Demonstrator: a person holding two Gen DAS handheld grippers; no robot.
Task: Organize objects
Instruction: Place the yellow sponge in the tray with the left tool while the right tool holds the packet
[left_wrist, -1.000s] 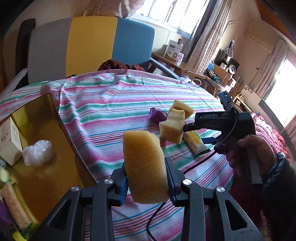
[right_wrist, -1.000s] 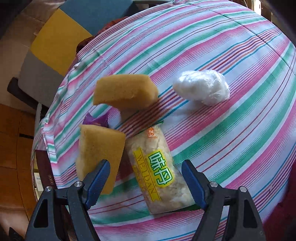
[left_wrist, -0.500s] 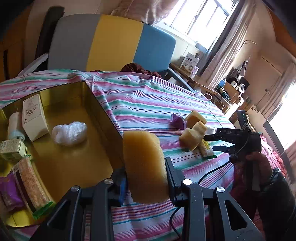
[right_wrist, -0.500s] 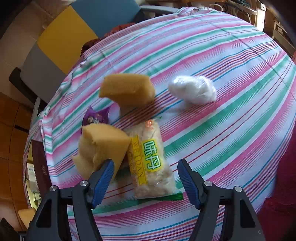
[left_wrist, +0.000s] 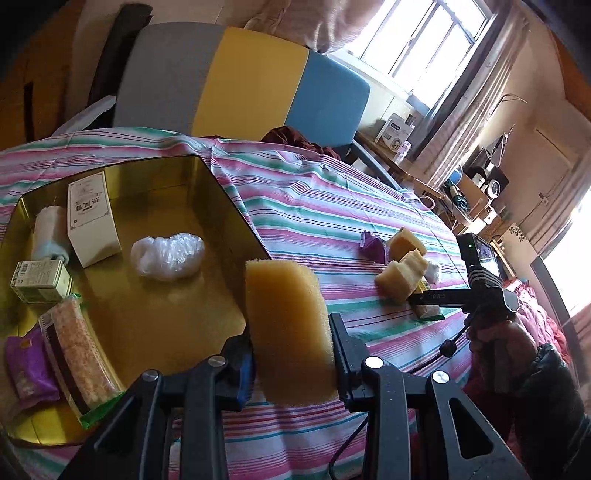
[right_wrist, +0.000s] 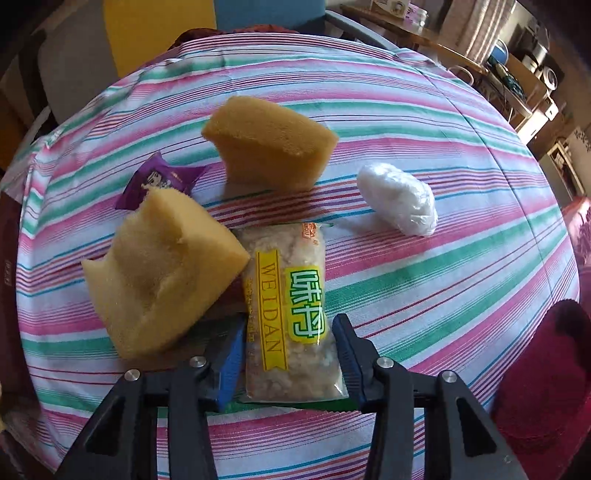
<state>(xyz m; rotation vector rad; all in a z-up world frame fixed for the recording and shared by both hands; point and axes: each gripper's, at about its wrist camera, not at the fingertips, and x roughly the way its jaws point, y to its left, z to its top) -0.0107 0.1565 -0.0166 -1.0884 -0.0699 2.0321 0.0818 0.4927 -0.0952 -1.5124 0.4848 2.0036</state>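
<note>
Over the striped worktop (right_wrist: 424, 295), right tongs (right_wrist: 288, 354) closing around the WEIDAN snack pack (right_wrist: 291, 310), risk nudging the torn sponge (right_wrist: 162, 273) touching its left edge, while left tongs (left_wrist: 291, 354), pinching a yellow sponge (left_wrist: 288, 328) beside the gold tray (left_wrist: 155, 317), may clip its wall.
</note>
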